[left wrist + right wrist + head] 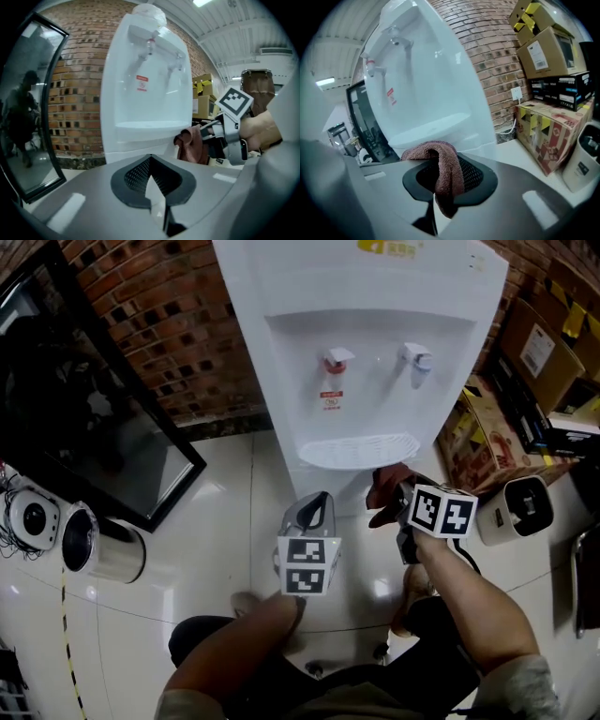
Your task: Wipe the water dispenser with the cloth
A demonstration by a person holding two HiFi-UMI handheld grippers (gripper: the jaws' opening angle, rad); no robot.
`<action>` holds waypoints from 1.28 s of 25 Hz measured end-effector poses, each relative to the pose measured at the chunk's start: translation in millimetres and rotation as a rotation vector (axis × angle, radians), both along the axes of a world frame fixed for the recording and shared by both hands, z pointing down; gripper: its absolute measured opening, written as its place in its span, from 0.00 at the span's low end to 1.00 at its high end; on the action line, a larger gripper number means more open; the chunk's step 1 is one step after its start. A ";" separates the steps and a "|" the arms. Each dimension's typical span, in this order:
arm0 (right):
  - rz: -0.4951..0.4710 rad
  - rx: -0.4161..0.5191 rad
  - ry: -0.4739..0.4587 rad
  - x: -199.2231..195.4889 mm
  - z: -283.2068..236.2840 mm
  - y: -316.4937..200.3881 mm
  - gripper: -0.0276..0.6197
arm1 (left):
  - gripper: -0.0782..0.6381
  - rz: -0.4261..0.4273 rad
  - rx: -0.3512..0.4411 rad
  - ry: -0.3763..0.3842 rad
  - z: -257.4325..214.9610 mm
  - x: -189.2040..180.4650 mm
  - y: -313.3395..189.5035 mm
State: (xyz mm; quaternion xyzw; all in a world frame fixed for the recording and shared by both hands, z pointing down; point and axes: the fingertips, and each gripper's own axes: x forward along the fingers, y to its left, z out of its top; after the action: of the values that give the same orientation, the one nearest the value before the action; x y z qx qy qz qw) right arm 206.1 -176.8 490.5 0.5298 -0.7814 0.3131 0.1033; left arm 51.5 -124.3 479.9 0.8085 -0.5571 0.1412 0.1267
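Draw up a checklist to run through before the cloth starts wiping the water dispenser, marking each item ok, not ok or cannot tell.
1. Cloth clamped in right gripper: ok.
2. Left gripper shut, empty, apart from the cloth: ok.
3. Water dispenser front free of obstructions: ok.
4. Cloth spread flat for wiping: not ok, it hangs bunched and folded.
5. Cloth in contact with the dispenser: cannot tell.

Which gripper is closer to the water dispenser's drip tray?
Right. The right gripper, clamping the cloth, sits in front of the drip tray, toward its right end; the left gripper is farther back, toward its left.
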 end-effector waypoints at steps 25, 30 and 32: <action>-0.205 -0.161 -0.111 -217.4 75.0 1.6 0.16 | 0.11 -0.249 -0.045 -0.033 16.4 -138.2 11.5; -0.196 -0.137 -0.054 -201.1 75.1 3.1 0.16 | 0.11 -0.204 -0.036 -0.045 11.8 -119.7 3.7; -0.208 -0.102 -0.001 -192.2 73.7 3.6 0.16 | 0.11 -0.182 -0.032 -0.049 10.8 -110.6 2.0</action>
State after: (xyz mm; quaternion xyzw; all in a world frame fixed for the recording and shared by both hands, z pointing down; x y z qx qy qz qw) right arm 13.9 -173.2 564.2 0.4398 -0.8153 0.3402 0.1617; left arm -59.1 -122.4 490.7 0.7486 -0.6289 0.1580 0.1383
